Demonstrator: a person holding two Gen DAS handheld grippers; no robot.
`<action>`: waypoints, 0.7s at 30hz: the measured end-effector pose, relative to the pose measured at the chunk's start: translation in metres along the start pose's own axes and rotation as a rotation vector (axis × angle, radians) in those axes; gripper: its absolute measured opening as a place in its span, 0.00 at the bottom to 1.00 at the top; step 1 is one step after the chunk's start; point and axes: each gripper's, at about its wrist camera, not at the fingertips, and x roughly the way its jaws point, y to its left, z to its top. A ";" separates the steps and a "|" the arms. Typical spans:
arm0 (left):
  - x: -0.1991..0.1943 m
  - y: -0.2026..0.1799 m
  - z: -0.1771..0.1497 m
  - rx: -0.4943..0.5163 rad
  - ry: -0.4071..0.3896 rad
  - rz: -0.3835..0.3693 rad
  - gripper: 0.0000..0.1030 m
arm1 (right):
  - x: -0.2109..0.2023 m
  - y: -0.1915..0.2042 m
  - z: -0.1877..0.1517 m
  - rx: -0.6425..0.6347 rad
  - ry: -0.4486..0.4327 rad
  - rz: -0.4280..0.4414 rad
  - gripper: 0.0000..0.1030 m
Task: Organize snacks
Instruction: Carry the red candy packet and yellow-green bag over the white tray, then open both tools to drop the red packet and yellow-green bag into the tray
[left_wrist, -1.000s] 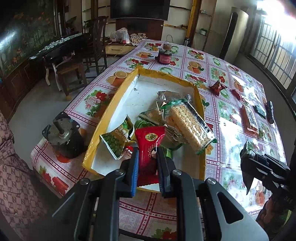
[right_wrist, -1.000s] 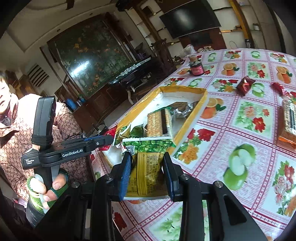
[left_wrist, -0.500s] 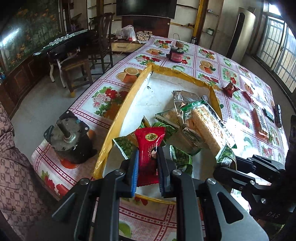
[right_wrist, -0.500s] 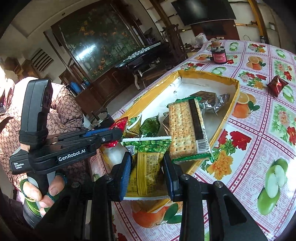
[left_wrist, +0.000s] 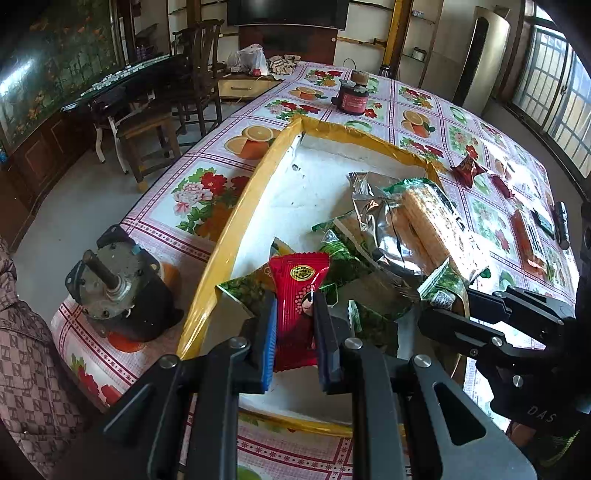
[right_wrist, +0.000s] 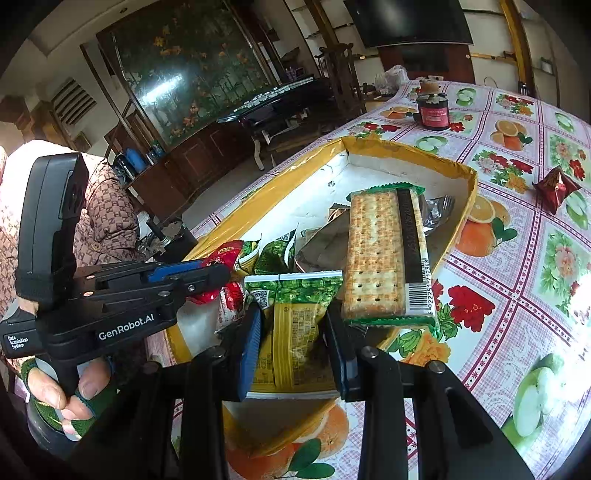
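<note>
My box (left_wrist: 236, 236) sits on the table (left_wrist: 207, 192), snacks piled inside. A motor (left_wrist: 118, 291) stands left of it; a jar (left_wrist: 354, 98) behind.

**A lived-in home dining room**

Ahead of the fingers runs a long counter (left_wrist: 258, 155) under a fruit-and-flower oilcloth. Beyond it a flat TV (left_wrist: 288, 13) hangs on the wall. Left of the fingers stand dark wooden chairs (left_wrist: 195, 70) and a large floral painted panel (right_wrist: 192, 62). To the right are barred windows (left_wrist: 554, 74).
</note>
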 end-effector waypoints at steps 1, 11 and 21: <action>0.001 0.000 -0.001 0.003 0.002 0.002 0.19 | 0.000 0.001 -0.001 -0.004 0.001 -0.003 0.32; 0.001 0.000 -0.003 0.014 -0.001 0.032 0.20 | 0.007 0.008 -0.001 -0.043 0.016 -0.032 0.35; -0.013 -0.002 -0.003 0.021 -0.033 0.064 0.35 | 0.005 0.012 -0.004 -0.059 0.025 -0.034 0.47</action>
